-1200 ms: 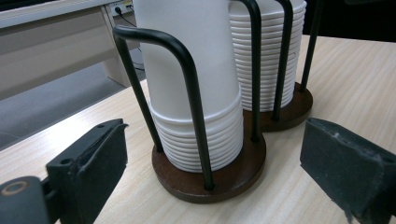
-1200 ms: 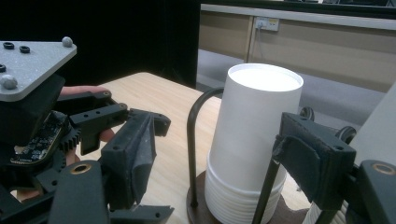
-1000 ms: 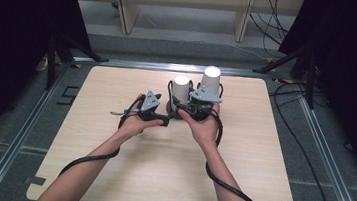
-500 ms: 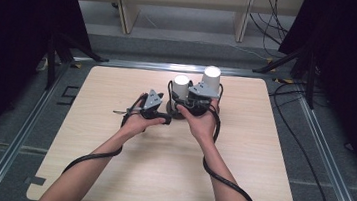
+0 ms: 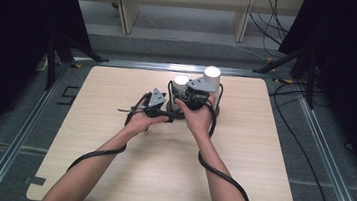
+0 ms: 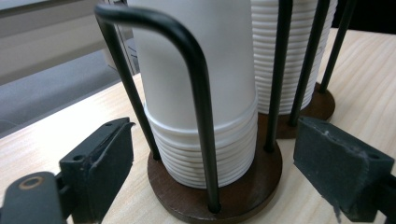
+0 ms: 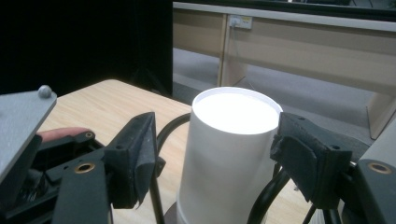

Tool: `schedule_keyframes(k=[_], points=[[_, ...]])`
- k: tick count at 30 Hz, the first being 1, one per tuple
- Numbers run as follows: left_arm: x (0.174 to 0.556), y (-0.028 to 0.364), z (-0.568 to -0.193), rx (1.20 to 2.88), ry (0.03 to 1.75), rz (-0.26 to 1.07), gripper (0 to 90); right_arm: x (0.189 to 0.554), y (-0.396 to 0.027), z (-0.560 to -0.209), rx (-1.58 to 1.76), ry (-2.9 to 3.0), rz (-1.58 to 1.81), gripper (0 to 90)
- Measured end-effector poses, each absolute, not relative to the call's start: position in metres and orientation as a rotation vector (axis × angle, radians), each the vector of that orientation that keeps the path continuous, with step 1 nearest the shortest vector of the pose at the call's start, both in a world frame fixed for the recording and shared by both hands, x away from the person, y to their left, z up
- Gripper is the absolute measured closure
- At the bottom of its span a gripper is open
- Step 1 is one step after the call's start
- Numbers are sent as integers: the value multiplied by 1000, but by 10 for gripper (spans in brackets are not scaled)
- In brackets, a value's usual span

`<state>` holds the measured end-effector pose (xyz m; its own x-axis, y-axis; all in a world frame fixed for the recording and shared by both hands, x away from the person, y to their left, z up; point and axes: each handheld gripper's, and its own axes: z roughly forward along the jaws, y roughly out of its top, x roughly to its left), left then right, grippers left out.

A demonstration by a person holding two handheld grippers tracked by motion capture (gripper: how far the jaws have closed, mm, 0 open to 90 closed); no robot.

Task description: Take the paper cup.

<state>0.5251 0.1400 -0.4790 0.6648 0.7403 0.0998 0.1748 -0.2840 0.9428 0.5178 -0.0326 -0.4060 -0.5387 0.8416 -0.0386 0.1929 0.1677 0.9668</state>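
Two stacks of upturned white paper cups stand in black wire holders on round brown bases. The shorter left stack (image 5: 181, 79) (image 6: 187, 84) is beside the taller right stack (image 5: 212, 73) (image 6: 299, 46). My left gripper (image 5: 164, 110) (image 6: 215, 140) is low at the left holder's base (image 6: 243, 186). Its jaws have just been closing and stand either side of the base without touching it. My right gripper (image 5: 192, 94) (image 7: 215, 135) is open around the top cup (image 7: 233, 140) of the left stack, with a gap at its left jaw.
The wooden table (image 5: 260, 164) has bare room in front and on both sides of the holders. A metal frame (image 5: 326, 161) borders it. Wooden furniture legs (image 5: 126, 4) and cables (image 5: 276, 10) lie on the floor beyond the far edge.
My right hand has shifted a little to the left and forward at the top of the stacks. The left hand has stayed low by the holder.
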Motion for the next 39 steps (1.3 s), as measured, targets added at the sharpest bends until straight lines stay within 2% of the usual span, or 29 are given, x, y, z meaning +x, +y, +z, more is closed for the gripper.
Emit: schedule_keyframes(k=[29,33,38,39], points=[[544,129,-489,1828,843,600,179,544,-13,-415,1110,1811,1344,318],[544,130,-488,1865,821,606,206,545,-12,-414,1110,1807,1320,327],[544,127,-491,1821,836,589,220,545,-12,-415,1129,1803,1343,337],[545,129,-490,1864,819,602,219,545,-13,-414,1112,1805,1326,339]])
